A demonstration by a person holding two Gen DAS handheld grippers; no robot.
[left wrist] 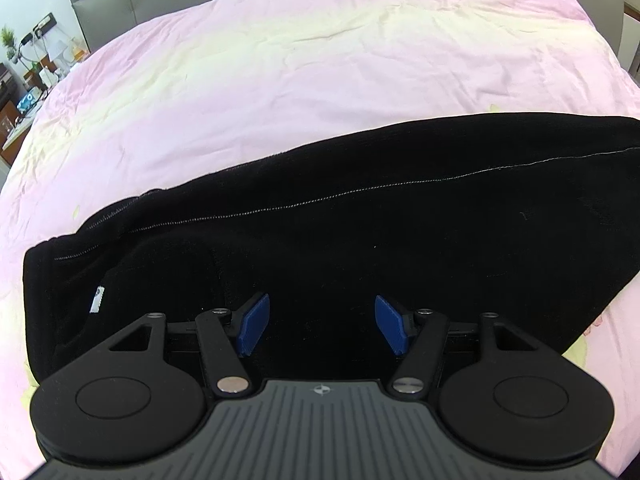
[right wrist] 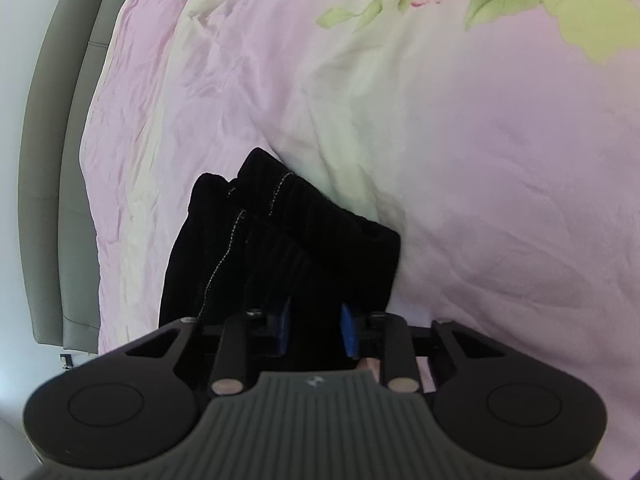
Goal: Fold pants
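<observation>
Black pants (left wrist: pixel 360 220) with pale stitching lie flat across the pink bed cover, a white label near their left end. My left gripper (left wrist: pixel 322 324) hovers low over the near part of the pants. Its blue pads (left wrist: pixel 253 326) stand wide apart and nothing is pinched between them. In the right wrist view one end of the pants (right wrist: pixel 280 240) rises bunched from the bed. My right gripper (right wrist: pixel 317 330) has its blue pads (right wrist: pixel 349 334) close together, with black fabric filling the gap between them.
The pink and pale-yellow flowered bed cover (left wrist: pixel 320 80) spreads wide beyond the pants. A grey padded headboard (right wrist: pixel 52 160) runs along the left edge. A cluttered desk with a plant (left wrist: pixel 24 68) stands past the bed at far left.
</observation>
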